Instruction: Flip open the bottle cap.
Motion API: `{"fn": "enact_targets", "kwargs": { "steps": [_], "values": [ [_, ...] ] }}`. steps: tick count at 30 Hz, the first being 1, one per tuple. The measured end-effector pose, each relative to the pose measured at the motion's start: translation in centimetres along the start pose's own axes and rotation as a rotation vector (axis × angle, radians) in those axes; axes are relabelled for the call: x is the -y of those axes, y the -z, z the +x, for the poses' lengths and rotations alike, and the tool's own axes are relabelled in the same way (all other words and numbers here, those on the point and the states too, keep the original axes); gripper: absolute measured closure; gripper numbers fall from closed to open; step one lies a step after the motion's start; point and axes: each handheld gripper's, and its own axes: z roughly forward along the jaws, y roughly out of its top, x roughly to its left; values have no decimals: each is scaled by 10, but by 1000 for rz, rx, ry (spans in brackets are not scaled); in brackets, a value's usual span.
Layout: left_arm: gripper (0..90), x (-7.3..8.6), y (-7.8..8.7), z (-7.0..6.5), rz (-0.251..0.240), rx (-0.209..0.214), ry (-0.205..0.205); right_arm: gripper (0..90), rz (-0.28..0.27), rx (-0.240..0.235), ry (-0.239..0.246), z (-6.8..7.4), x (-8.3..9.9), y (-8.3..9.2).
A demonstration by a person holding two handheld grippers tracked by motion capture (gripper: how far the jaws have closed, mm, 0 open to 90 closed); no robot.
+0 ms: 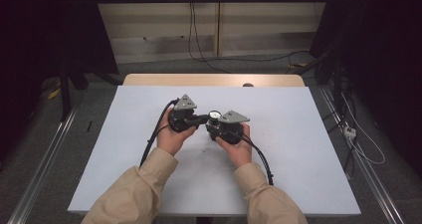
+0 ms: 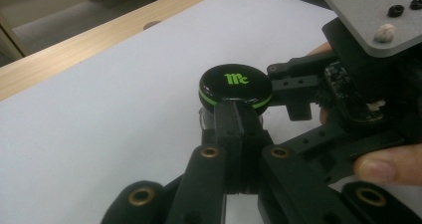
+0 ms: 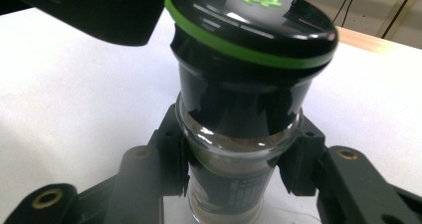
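A small glass spice jar [image 3: 231, 194] with a black cap [image 2: 234, 82] ringed in green stands upright at the middle of the white table top [image 1: 298, 149]. My right gripper [image 3: 234, 169] is shut on the jar's glass body just below the cap, one pad on each side. My left gripper [image 2: 238, 109] comes in from the left with its jaws shut together, their tips against the near rim of the cap. In the high view the two grippers meet at the jar [image 1: 215, 115], the left gripper [image 1: 205, 118] on its left, the right gripper [image 1: 217, 125] at its near right.
The white sheet covers a wooden table whose bare far edge [image 1: 214, 79] has a small round hole [image 1: 247, 85]. Metal rails [image 1: 368, 174] run along both sides on the floor, and cables [image 1: 358, 139] lie at the right.
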Motion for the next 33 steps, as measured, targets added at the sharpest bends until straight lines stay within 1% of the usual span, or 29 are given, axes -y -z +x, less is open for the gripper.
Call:
{"fn": "enact_targets", "kwargs": {
  "steps": [2,4,5,7,9,10,11,13,14,18,22,23,25,27,32,33],
  "values": [
    [900,0,0,0,-2,-1,-1,537,0,-1,1,0,0,0],
    [900,0,0,0,-13,7,14,537,0,0,2,0,0,0],
    [900,-1,0,0,-12,4,10,537,0,0,1,0,0,0],
    [900,-2,0,-1,1,-6,-6,537,1,1,2,0,0,0],
    [900,-1,0,-1,0,-4,-5,537,0,0,1,0,0,0],
    [900,-1,0,-1,-3,-2,4,537,0,2,1,0,0,0],
    [900,-1,0,0,6,-7,-5,537,0,2,1,0,0,0],
    [900,1,0,0,12,-5,-5,537,0,2,3,0,0,0],
    [900,2,0,0,16,-3,3,537,1,3,4,0,0,0],
    [900,8,-2,1,29,2,13,537,1,3,7,1,0,0],
    [900,6,-3,-1,5,4,20,537,0,4,7,1,0,0],
    [900,4,-3,-1,3,9,19,537,-2,4,7,1,0,0],
    [900,2,-3,-2,6,5,14,537,0,3,7,1,0,0],
    [900,2,-3,-1,-1,9,18,537,-1,3,6,1,0,0],
    [900,0,-4,0,1,9,21,536,-2,1,5,0,0,0],
    [900,-1,-4,0,1,11,14,537,-3,1,6,0,0,0]
  ]
}}
